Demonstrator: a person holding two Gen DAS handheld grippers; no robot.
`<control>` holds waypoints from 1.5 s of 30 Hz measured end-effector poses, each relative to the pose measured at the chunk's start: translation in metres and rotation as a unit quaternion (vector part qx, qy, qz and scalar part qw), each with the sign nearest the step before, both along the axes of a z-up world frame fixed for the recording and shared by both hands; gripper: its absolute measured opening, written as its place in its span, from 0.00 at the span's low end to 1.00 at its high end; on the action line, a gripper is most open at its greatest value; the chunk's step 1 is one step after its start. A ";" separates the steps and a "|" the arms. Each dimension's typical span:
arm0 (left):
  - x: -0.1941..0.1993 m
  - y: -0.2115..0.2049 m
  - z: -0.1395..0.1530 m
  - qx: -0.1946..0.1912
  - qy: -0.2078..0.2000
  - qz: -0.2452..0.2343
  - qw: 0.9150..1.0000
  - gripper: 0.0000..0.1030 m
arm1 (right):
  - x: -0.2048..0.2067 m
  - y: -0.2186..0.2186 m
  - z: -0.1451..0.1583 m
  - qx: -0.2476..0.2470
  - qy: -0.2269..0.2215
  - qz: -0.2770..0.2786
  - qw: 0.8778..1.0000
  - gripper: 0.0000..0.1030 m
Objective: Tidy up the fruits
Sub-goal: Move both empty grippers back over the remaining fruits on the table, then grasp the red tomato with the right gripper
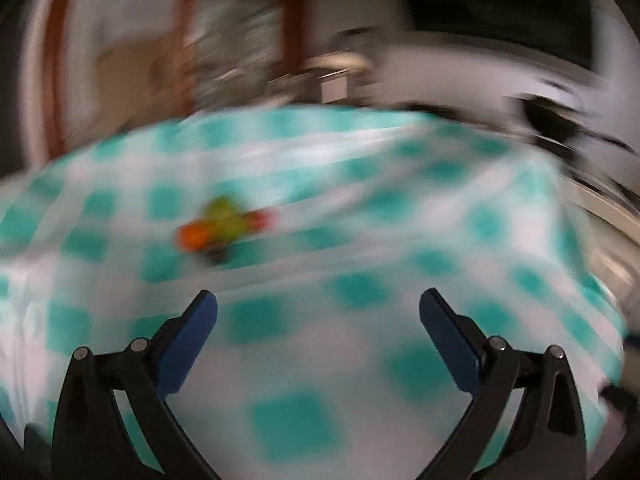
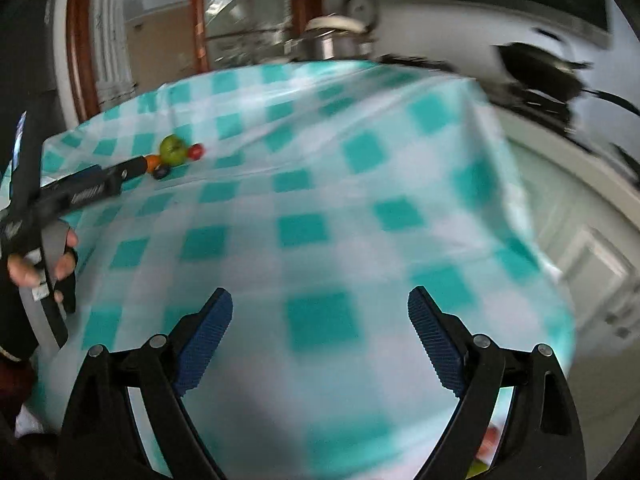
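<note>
A small cluster of fruit lies on a teal-and-white checked tablecloth: a green apple, a small red fruit, an orange fruit and a small dark fruit. In the blurred left wrist view the same cluster shows as a green fruit, an orange fruit and a red fruit. My left gripper is open and empty, well short of the fruit. In the right wrist view the left gripper reaches toward the orange fruit. My right gripper is open and empty over bare cloth.
A metal pot and a kettle stand behind the table's far edge. A window with a wooden frame is at the back. A dark object sits on a white counter at the right. The cloth drops off at the right edge.
</note>
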State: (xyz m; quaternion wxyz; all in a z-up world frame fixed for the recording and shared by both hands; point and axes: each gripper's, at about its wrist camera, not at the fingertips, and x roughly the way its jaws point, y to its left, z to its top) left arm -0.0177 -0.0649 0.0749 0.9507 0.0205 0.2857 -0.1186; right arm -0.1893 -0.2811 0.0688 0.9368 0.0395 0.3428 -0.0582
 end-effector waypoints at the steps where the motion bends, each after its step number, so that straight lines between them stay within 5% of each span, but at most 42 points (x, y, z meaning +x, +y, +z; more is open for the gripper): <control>1: 0.020 0.016 -0.004 -0.010 0.019 0.035 0.999 0.99 | 0.023 0.012 -0.008 0.001 0.004 0.013 1.000 0.84; 5: 0.091 0.098 -0.024 -0.088 0.088 0.155 0.980 0.98 | 0.118 0.048 -0.041 0.015 0.024 0.051 0.998 0.83; 10: 0.111 0.155 -0.037 -0.110 0.083 0.210 0.968 0.98 | 0.231 0.085 -0.050 0.010 0.054 0.091 0.994 0.79; 14: 0.102 0.168 -0.045 -0.151 0.081 0.206 0.963 0.98 | 0.302 0.121 -0.058 -0.051 0.082 0.135 0.986 0.73; 22: 0.119 0.162 -0.053 -0.156 0.097 0.181 0.966 0.98 | 0.381 0.157 -0.067 -0.080 0.096 0.191 0.974 0.61; 31: 0.115 0.156 -0.060 -0.171 0.110 0.177 0.963 0.98 | 0.410 0.155 -0.066 -0.055 0.097 0.224 0.968 0.50; 33: 0.115 0.155 -0.061 -0.171 0.110 0.177 0.963 0.98 | 0.407 0.154 -0.066 -0.044 0.095 0.240 0.965 0.33; 36: 0.114 0.154 -0.062 -0.171 0.111 0.171 0.964 0.98 | 0.403 0.155 -0.065 -0.048 0.093 0.241 0.965 0.32; 45: 0.113 0.138 -0.062 -0.150 0.118 0.133 0.973 0.98 | 0.283 0.097 -0.055 0.066 0.062 0.175 0.980 0.32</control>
